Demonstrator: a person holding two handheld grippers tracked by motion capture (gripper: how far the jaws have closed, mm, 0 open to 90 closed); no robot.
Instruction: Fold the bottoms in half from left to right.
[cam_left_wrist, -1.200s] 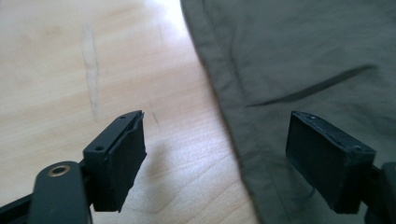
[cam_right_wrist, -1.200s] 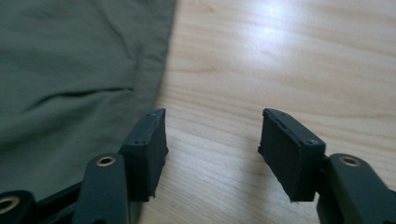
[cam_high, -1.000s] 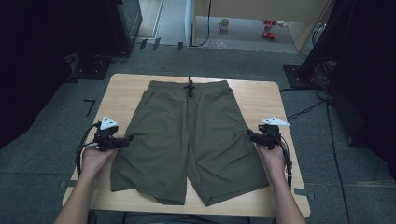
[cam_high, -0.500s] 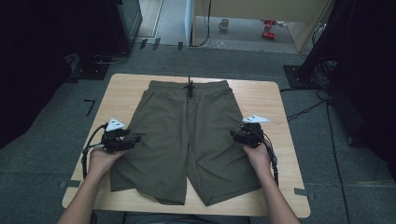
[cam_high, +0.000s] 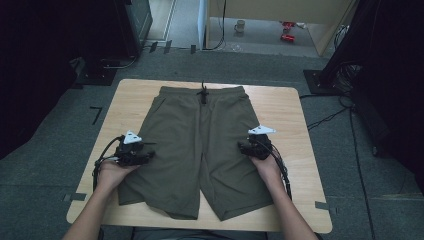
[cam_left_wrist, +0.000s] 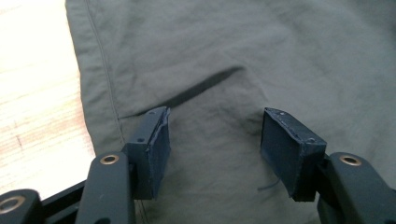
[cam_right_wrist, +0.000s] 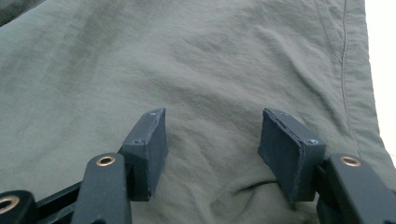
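Over the shorts (cam_high: 200, 150) on the counter (cam_high: 295, 120), my left claw (cam_high: 148, 153) and right claw (cam_high: 243, 146) point inward, both moved nearer the middle; left jaws just narrowed, right widened, gripping nothing.

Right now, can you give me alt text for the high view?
Olive shorts lie flat on a wooden table, waistband at the far edge. A person's hands hold the left gripper and right gripper over the shorts' outer edges, jaws pointing inward.

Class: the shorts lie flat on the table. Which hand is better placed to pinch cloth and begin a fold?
Probably the left: its tongs sit by the side seam of the shorts, jaws just closing over cloth. The right tongs gape further in.
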